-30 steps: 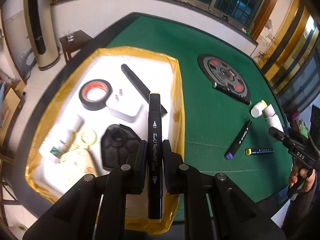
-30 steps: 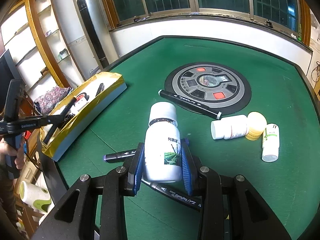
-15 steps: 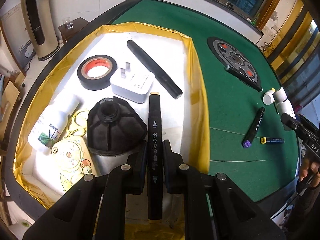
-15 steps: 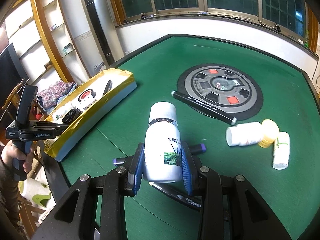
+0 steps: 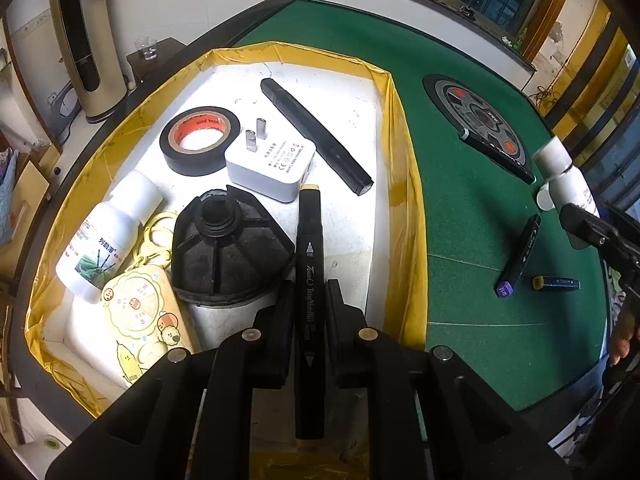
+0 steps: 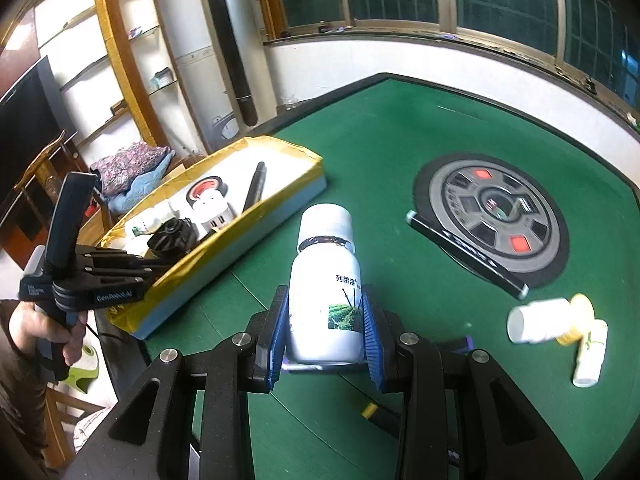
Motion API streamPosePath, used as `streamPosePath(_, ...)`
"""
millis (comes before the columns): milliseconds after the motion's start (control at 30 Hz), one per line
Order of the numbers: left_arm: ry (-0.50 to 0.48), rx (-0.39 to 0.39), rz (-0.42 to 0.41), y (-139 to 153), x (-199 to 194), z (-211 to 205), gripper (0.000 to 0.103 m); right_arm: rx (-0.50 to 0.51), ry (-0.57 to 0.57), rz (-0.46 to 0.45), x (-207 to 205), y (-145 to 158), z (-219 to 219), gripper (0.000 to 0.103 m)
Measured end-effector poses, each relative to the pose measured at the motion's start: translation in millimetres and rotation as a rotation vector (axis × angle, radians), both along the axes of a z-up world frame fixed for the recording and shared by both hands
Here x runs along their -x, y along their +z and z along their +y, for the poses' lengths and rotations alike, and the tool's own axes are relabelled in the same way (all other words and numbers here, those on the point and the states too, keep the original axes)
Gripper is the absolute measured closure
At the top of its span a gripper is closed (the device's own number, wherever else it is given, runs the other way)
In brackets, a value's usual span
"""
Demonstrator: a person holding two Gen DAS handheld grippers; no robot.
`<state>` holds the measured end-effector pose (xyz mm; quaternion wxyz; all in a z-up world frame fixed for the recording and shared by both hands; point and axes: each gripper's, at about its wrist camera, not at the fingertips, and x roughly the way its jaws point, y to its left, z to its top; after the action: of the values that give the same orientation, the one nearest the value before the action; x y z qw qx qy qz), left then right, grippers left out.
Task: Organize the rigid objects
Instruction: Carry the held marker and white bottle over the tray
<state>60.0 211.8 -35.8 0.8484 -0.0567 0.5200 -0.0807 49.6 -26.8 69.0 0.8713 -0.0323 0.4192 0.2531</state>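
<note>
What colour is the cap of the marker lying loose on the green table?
Purple. The marker's cap shows best in the left wrist view.

Black marker (image 5: 308,276) with a tan cap runs straight up the centre of the left wrist frame, over the yellow-lined tray (image 5: 404,184). White bottle (image 6: 326,304), green label, stands upright mid-frame in the right view.

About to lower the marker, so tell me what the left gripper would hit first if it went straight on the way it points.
Probably the white floor of the yellow-lined box, between the black funnel-like part and the white plug adapter; depth is unclear.
</note>
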Motion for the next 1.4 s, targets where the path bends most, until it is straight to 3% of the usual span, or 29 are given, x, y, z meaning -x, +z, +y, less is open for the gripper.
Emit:
streamPosePath(833, 0.008, 0.005, -0.004, -1, 0, 1, 0.090, 0.028, 0.154, -0.047, -46, 28, 93, 0.072)
streamPosePath(1033, 0.008, 0.012, -0.005, -1, -1, 2, 0.090, 0.051, 0.179, -0.061, -63, 22, 107, 0.072)
streamPosePath(1400, 0.008, 0.019, -0.006, -1, -1, 2, 0.090, 0.113, 0.182, 0.017, -106, -4, 135, 0.072)
